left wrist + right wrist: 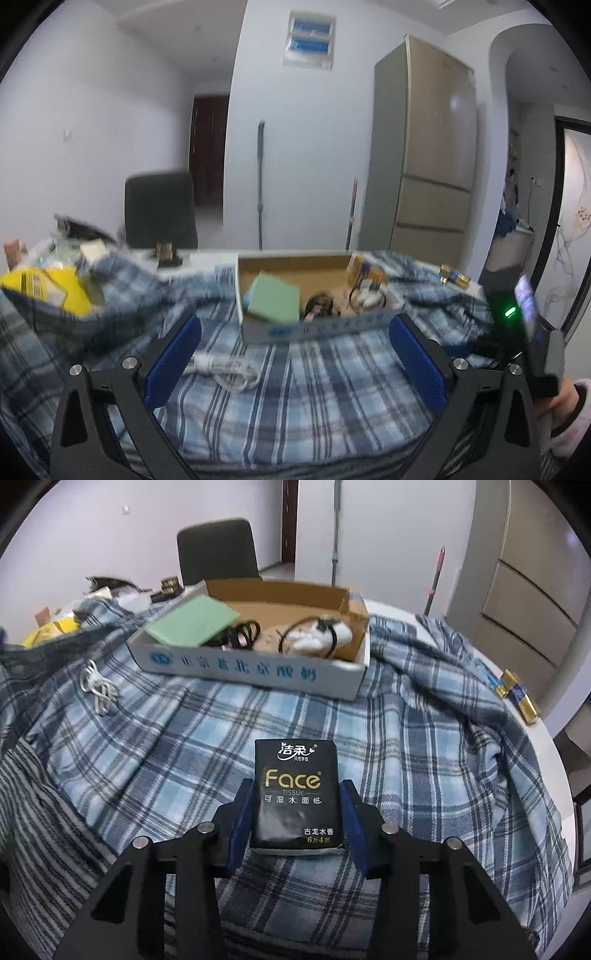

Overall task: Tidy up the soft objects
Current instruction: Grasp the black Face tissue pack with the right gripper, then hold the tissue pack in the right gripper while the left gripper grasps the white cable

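My right gripper (295,812) has its blue pads clamped on a black "Face" tissue pack (294,794), held above the blue-and-white plaid blanket (184,738) near the table's front edge. My left gripper (295,354) is spread wide w/ nothing between the pads, hovering over the same blanket. Just ahead of both sits the shallow cardboard box w/ blue lettering (258,666); inside I see a pale green flat pad (192,622) leaning at its left end, black cables mid, a white bundle at right. A coiled white cable (99,690) lies on the blanket left of the box. Small gold-and-blue packs (517,696) sit at the table's right edge.
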{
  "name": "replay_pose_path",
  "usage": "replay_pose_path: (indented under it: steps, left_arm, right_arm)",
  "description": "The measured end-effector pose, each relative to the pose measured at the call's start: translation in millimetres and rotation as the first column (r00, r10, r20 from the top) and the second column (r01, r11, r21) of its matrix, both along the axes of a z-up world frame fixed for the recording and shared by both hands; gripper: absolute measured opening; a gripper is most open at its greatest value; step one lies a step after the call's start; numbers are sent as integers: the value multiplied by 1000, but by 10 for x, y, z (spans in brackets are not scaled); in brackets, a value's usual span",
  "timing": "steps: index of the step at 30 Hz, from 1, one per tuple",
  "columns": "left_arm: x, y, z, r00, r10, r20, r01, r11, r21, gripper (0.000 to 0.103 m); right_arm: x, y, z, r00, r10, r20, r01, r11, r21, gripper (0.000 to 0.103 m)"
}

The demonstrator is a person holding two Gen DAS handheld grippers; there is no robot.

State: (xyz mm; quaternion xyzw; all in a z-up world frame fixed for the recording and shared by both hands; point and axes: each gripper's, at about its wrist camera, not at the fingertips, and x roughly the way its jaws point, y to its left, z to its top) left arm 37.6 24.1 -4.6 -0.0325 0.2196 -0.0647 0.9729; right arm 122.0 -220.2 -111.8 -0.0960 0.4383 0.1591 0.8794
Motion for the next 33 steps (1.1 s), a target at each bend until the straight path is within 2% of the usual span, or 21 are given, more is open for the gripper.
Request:
replay_pose_path:
  steps: [6,9,12,14,17,21,22,25,27,31,33]
  left_arm:
    - [95,194,-138,995,17,-103,-12,999,47,103]
    - [188,358,-249,985,10,-170,-8,1000,14,103]
    - [290,452,-311,977,8,-214,-5,1000,13,103]
    - [404,477,-342,968,-34,-250,43,999,29,103]
    - [484,458,-344,968,-82,-236,107,989,97,103]
    - [549,297,-407,960,-128,-249,191,950,248,103]
    - [568,280,-419,957,-133,-257,199,947,250,103]
    - [707,269,-520,927,-169,-335,248,946,210,103]
    - [793,270,-580,904,-183,-387,285,931,226,103]
    - [943,259,-674,874,-128,-469,322,875,361,102]
    - [1002,235,-696,855,-124,-503,361,840,406,94]
  right_arm:
    - [-158,-3,188,993,26,115,-30,999,40,45]
    - [-204,24,238,988,41,150,-49,998,48,45]
    - [-218,32,265,985,45,166,-55,997,57,45]
    - [-228,18,277,984,43,173,-55,996,65,45]
    - [-216,17,256,986,42,162,-53,996,66,45]
    - [-216,18,252,986,42,160,-53,996,66,45]
    - [-213,20,251,986,43,159,-54,996,66,45]
    - [-220,18,250,986,48,158,-59,996,68,45]
    - [-215,12,244,987,49,152,-61,995,74,45]
    - [-196,9,225,989,51,135,-62,995,80,45]
    - [-210,12,238,988,53,145,-65,995,78,45]
